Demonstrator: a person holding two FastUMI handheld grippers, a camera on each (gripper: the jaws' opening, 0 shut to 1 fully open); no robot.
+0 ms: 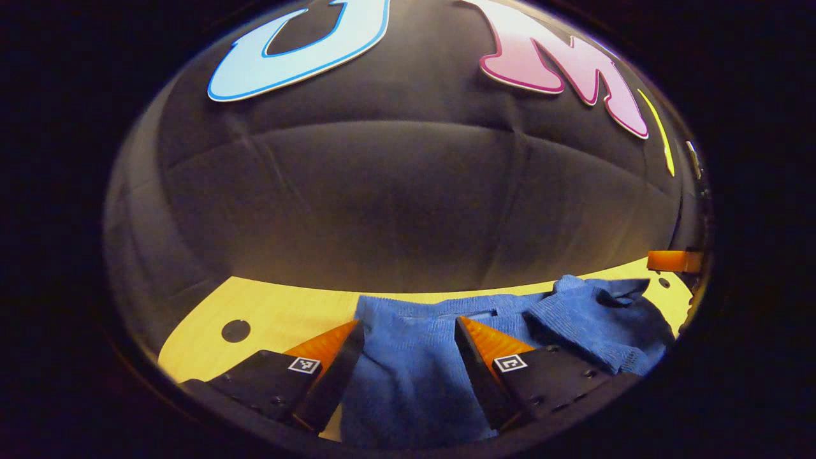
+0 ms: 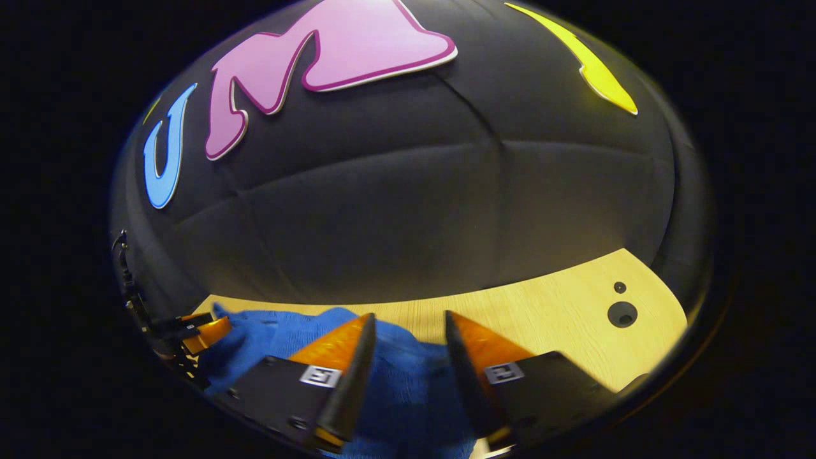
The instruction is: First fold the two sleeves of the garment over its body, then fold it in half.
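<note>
Left gripper is held low over the blue knit garment, fingers spread with cloth lying in the gap between them and nothing pinched. Right gripper is likewise spread, poised over the garment's other end, its fingers apart and clear of any grip as far as the right gripper view allows.

Garment location: flat on the light wooden table, close to the black cloth wall. In the left gripper view one sleeve lies bunched and doubled toward the body rather than stretched outward; a fold edge or collar line runs across the far side. Whether both sleeves are fully folded cannot be confirmed, since the near portion of the cloth is hidden under the fingers.

Both tools face the wall side by side, one at each end of the cloth. In the right gripper view the other gripper shows at the far left, beside the fabric edge. This paired stance suits a two-point lift: judged from the layout, the half fold calls for both near corners to be taken together and carried over evenly.

Risk noted: the bunched sleeve may slide out during any lift. Table holes sit well apart from the cloth.
</note>
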